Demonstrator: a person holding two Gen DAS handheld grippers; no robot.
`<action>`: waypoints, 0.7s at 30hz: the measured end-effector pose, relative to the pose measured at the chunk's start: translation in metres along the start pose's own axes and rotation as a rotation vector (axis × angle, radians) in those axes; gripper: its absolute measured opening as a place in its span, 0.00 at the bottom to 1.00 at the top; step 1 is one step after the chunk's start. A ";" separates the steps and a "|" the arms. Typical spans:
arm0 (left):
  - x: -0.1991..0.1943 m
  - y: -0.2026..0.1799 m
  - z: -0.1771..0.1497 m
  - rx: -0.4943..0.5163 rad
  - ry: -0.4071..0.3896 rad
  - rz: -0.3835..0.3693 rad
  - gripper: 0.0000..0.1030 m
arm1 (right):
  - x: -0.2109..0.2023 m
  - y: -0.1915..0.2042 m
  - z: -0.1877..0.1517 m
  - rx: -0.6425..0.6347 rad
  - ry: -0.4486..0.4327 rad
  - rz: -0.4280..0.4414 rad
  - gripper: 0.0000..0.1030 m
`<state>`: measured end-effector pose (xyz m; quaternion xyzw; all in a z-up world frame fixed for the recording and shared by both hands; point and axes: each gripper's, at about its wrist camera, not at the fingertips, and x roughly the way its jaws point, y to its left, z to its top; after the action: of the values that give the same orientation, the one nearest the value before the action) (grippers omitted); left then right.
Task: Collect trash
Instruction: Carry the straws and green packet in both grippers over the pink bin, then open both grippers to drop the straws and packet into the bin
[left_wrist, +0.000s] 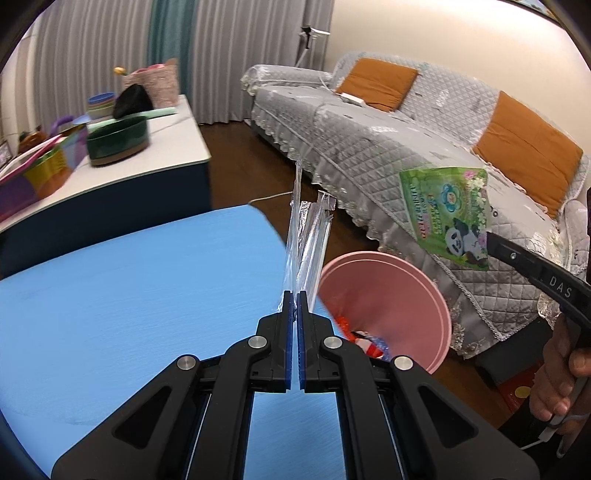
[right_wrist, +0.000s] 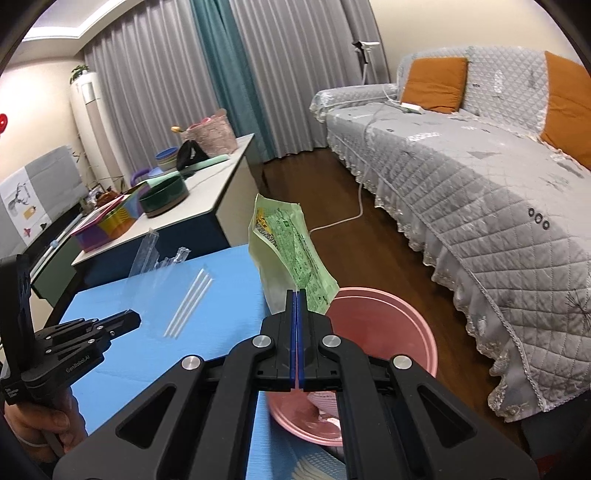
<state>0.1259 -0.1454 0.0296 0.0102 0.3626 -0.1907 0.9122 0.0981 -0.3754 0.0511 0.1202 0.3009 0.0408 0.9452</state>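
Note:
My left gripper (left_wrist: 294, 295) is shut on a clear plastic wrapper (left_wrist: 308, 236) and holds it upright over the right edge of the blue table (left_wrist: 129, 302). The same wrapper (right_wrist: 177, 295) shows in the right wrist view, held by the left gripper (right_wrist: 129, 316). My right gripper (right_wrist: 296, 293) is shut on a green panda-print packet (right_wrist: 291, 251); it also shows in the left wrist view (left_wrist: 450, 214), held above the pink bin. The pink bin (left_wrist: 391, 295) stands on the floor beside the table and holds some trash (left_wrist: 365, 341). It also shows in the right wrist view (right_wrist: 384, 332).
A grey quilted sofa (right_wrist: 461, 177) with orange cushions (left_wrist: 528, 147) runs along the right. A white sideboard (left_wrist: 147, 155) behind the blue table carries bowls, baskets and boxes. A white cable (right_wrist: 343, 218) lies on the dark wood floor.

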 end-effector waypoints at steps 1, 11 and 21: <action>0.003 -0.004 0.002 0.003 0.002 -0.005 0.02 | 0.001 -0.003 0.000 0.006 0.001 -0.004 0.00; 0.046 -0.041 0.014 0.039 0.045 -0.061 0.02 | 0.018 -0.029 -0.002 0.052 0.034 -0.042 0.00; 0.086 -0.056 0.007 0.056 0.113 -0.075 0.02 | 0.037 -0.048 -0.010 0.061 0.078 -0.073 0.00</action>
<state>0.1679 -0.2282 -0.0158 0.0330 0.4080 -0.2340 0.8819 0.1225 -0.4139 0.0104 0.1364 0.3426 0.0019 0.9295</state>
